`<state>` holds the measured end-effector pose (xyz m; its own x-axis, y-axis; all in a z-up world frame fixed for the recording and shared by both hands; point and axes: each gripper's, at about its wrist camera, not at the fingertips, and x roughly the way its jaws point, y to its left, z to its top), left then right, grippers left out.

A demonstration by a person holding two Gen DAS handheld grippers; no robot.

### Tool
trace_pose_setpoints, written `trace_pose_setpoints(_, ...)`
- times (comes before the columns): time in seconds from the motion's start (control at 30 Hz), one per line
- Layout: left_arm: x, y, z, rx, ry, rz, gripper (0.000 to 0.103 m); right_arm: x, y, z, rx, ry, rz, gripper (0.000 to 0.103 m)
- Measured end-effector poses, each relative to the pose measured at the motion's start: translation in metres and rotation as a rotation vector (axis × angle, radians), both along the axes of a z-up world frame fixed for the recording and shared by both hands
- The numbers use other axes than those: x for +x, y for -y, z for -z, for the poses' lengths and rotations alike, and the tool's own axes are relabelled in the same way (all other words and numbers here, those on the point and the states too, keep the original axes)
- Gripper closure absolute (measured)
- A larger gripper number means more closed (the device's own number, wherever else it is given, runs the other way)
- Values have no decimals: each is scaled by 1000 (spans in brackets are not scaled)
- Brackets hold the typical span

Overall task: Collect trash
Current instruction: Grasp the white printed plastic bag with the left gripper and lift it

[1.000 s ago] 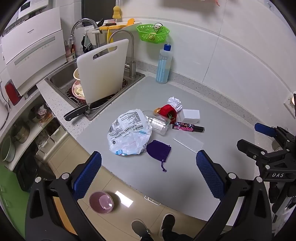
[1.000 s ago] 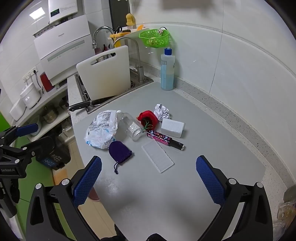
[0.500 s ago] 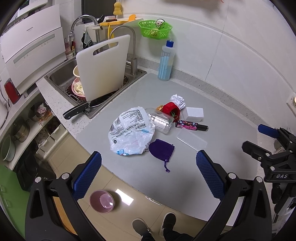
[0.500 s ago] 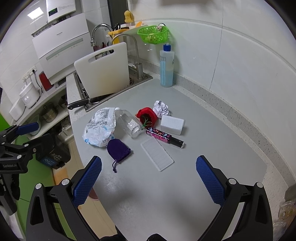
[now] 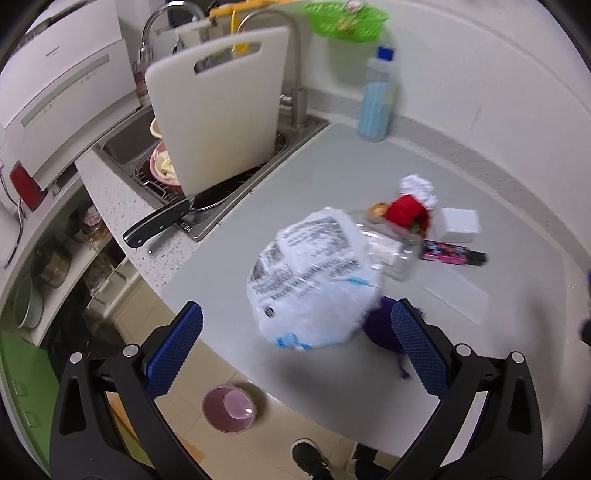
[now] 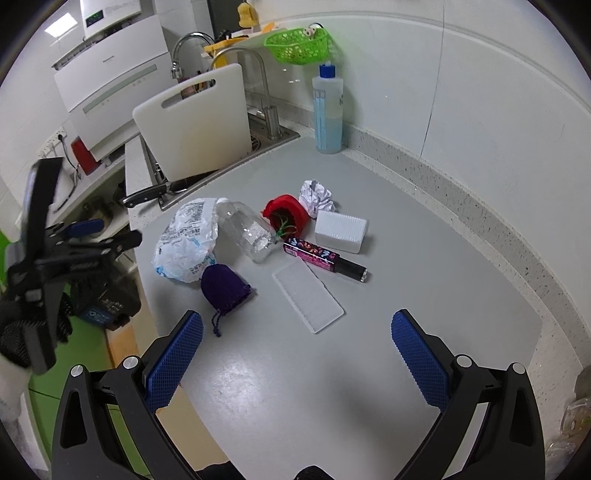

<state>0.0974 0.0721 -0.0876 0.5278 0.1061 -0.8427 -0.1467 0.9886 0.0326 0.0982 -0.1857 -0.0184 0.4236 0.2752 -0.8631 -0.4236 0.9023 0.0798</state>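
A crumpled white plastic bag [image 5: 314,280] [image 6: 186,240] lies near the grey counter's front edge. My left gripper [image 5: 295,314] is open just above and before it, the bag framed between its fingers without contact. Behind the bag lie a clear bottle [image 6: 245,230], a red wrapper [image 6: 286,216], crumpled paper [image 6: 316,194], a white block [image 6: 341,230], a pink-and-black tube [image 6: 325,258], a purple pouch [image 6: 223,286] and a clear flat tray [image 6: 306,299]. My right gripper [image 6: 297,325] hangs open over bare counter, nearer than the tray.
A white cutting board [image 5: 218,107] leans in the sink [image 5: 122,147], with a black knife [image 5: 159,221] on its rim. A blue bottle [image 5: 378,99] stands by the wall under a green basket [image 5: 345,22]. A pink bowl [image 5: 229,408] and a person's shoes [image 5: 310,458] are on the floor.
My left gripper has moved forward and down toward the plastic bag, which now fills the space between its fingers. The right gripper has shifted only slightly closer to the counter.
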Motion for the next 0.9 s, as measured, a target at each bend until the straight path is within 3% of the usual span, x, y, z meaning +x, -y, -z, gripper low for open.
trace_pose_setpoints(0.27, 46, -29, 47, -110, -107, -47, 3, 11, 3, 11, -13, -31, 3, 5)
trace_pose_setpoints(0.4, 61, -30, 65, -95, -142, -52, 3, 17, 5, 16, -22, -47, 6, 5)
trace_pose_setpoints(0.73, 79, -34, 108, -205, -214, -59, 3, 27, 3, 23, -15, -83, 2, 5)
trace_pose_setpoints(0.77, 78, -35, 110, -216, -211, -59, 10, 27, 3, 24, -14, -85, 1, 5)
trace_pose_setpoints(0.8, 78, -36, 112, -243, -209, -55, 28, 27, 4, 24, -13, -85, 1, 5)
trace_pose_setpoints(0.83, 77, -37, 113, -257, -209, -56, 29, 28, 4, 24, -12, -86, 1, 5)
trace_pose_setpoints(0.9, 76, -35, 111, -252, -202, -39, 45, 29, 4, 26, -5, -91, 1, 5)
